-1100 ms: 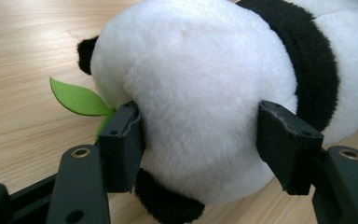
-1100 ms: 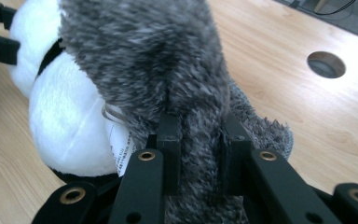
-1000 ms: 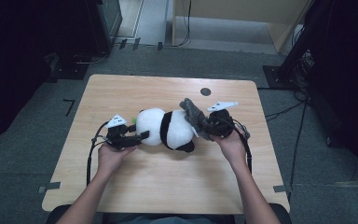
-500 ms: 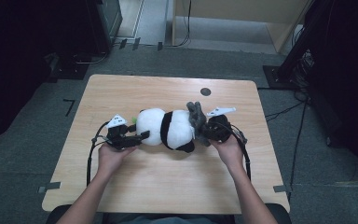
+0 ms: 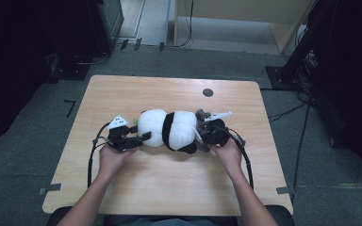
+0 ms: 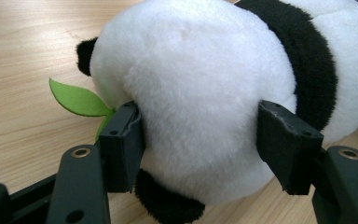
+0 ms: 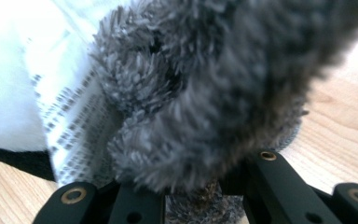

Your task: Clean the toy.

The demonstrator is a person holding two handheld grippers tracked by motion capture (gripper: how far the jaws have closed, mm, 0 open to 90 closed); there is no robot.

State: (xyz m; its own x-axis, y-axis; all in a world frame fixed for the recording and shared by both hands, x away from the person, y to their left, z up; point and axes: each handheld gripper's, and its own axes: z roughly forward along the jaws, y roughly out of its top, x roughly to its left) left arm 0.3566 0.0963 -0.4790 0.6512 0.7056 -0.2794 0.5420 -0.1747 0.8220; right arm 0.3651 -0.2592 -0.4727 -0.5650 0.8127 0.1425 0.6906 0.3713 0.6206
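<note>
A black-and-white panda plush [image 5: 169,129] lies on its side in the middle of the wooden table [image 5: 169,183]. My left gripper [image 5: 143,137] is shut on its white rounded end [image 6: 205,93], both pads pressed into the fur. A green felt leaf [image 6: 77,99] sticks out beside the left pad. My right gripper [image 5: 202,136] sits at the plush's other end, shut on a grey fuzzy piece [image 7: 214,93] held low over the table. A white printed label [image 7: 74,121] hangs next to the grey piece. What the grey piece is attached to is hidden.
A dark round hole [image 5: 208,92] sits in the tabletop behind the plush. Cables [image 5: 245,155] trail from both grippers across the wood. Dark equipment and a wooden cabinet [image 5: 245,19] stand on the floor beyond the table's far edge.
My right gripper has come down with the grey fuzzy piece, from above the plush to table level beside it. The left gripper and the plush have stayed put.
</note>
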